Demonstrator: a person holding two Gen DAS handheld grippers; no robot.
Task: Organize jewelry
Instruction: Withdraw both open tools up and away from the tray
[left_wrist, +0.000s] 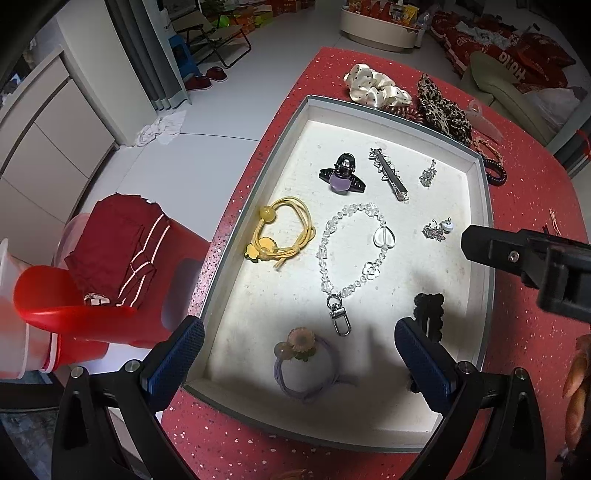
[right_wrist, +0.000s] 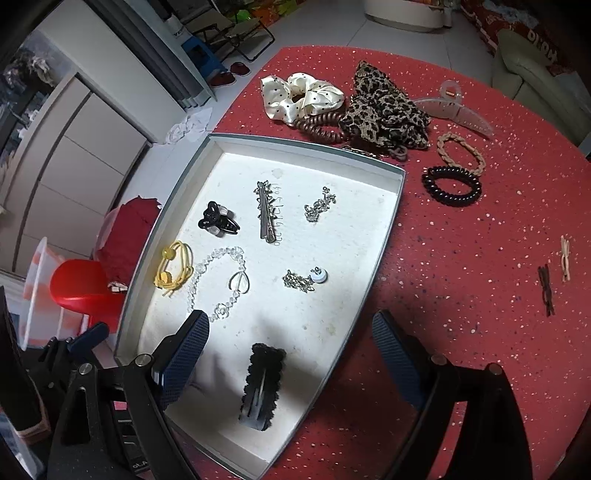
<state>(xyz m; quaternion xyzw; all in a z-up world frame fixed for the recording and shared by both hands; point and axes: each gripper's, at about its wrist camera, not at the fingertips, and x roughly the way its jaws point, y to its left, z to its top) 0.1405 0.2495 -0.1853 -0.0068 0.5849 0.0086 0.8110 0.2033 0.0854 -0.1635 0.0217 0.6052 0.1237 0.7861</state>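
Note:
A shallow white tray (left_wrist: 480, 206) (right_wrist: 391, 229) lies on the red table. In it are a clear bead chain (left_wrist: 332, 236) (right_wrist: 207, 266), a yellow hair tie (left_wrist: 284, 232) (right_wrist: 173, 267), a purple clip (left_wrist: 341, 173), a silver barrette (left_wrist: 389, 173) (right_wrist: 266, 212), two silver earrings (left_wrist: 428, 173) (left_wrist: 437, 229), a lilac flower hair tie (left_wrist: 306, 365) and a fuzzy black snap clip (right_wrist: 262, 384) (left_wrist: 428, 314). My left gripper (left_wrist: 299, 354) hangs open above the lilac tie. My right gripper (right_wrist: 291, 350) stands open above the black clip, not touching it.
Outside the tray lie a cream dotted scrunchie (right_wrist: 303, 94), a leopard scrunchie (right_wrist: 384, 110), coil ties (right_wrist: 452, 186), a braided tie (right_wrist: 461, 151), a clear claw clip (right_wrist: 454, 107) and two small bow clips (right_wrist: 554, 277). A red stool (left_wrist: 122, 258) stands left of the table.

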